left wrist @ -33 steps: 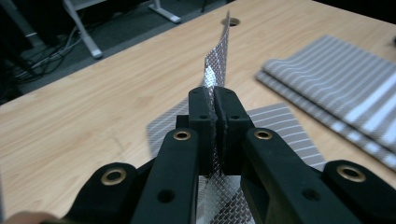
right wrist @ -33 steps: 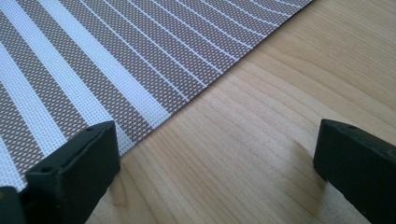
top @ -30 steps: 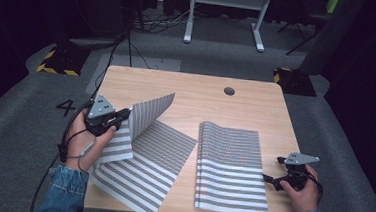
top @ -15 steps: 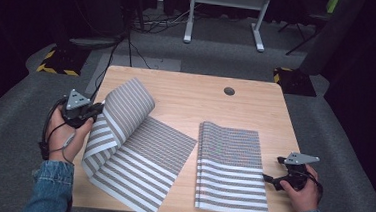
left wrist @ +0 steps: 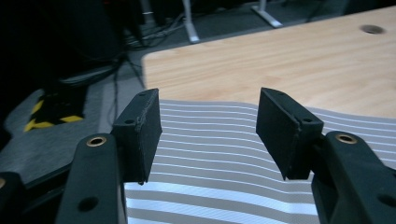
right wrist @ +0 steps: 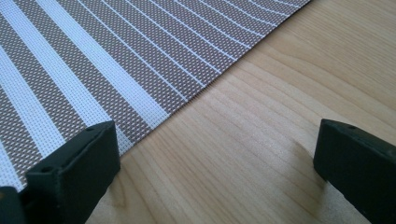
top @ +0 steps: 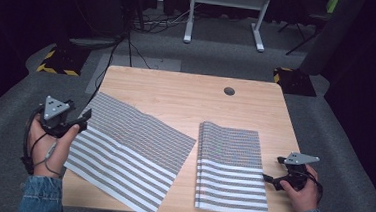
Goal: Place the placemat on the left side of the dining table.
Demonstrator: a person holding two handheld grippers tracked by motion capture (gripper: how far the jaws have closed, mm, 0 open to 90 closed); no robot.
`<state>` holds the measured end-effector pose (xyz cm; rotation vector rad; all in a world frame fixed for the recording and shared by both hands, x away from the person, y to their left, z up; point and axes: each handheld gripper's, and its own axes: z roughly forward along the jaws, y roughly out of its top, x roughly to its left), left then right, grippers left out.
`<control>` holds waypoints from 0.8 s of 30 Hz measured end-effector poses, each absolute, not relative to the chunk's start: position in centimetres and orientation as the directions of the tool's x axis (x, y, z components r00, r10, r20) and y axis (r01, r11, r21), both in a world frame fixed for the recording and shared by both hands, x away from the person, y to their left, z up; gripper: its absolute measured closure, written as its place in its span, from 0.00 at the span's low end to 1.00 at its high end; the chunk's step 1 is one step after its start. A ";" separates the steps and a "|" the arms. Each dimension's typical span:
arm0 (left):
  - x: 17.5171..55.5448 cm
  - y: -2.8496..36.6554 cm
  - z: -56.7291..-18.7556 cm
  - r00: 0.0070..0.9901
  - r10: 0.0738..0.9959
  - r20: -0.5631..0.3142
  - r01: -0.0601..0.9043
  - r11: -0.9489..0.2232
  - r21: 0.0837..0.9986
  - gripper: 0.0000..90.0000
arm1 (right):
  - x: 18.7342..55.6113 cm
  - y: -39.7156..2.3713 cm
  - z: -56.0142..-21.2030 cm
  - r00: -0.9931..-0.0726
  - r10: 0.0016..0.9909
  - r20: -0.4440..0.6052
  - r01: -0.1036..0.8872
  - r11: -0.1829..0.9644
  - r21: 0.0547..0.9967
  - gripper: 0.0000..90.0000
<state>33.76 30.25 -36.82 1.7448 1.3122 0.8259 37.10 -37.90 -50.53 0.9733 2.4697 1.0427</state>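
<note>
Left mat now lies unfolded flat; left gripper released it.

My sleeves are running off the near edge of the high view. My right hand is covering most of my right gripper — its jaws are too small to read there. The left mat's near corner is overhanging the table — frame edge cutting it.
</note>
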 end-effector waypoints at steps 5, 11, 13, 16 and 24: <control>33.5 26.6 -37.5 0.348 0.937 0.021 0.466 -0.192 0.863 0.43 | 37.1 -37.9 -50.5 -0.730 0.683 -0.003 0.474 0.510 0.718 0.01; 32.7 22.2 -39.3 0.419 0.908 -0.013 0.504 -0.221 0.835 0.41 | 37.1 -37.9 -50.5 -0.730 0.683 -0.003 0.475 0.511 0.717 0.01; 32.6 20.9 -40.1 0.437 0.899 -0.030 0.524 -0.227 0.821 0.41 | 37.1 -37.9 -50.5 -0.730 0.684 -0.003 0.474 0.509 0.718 0.01; 33.2 19.1 -41.7 0.447 0.892 -0.072 0.560 -0.216 0.800 0.40 | 37.1 -37.9 -50.5 -0.729 0.685 -0.002 0.475 0.508 0.718 0.01; 35.5 13.5 -46.0 0.506 0.857 -0.101 0.630 -0.287 0.722 0.37 | 37.1 -37.9 -50.5 -0.730 0.683 -0.003 0.474 0.510 0.718 0.01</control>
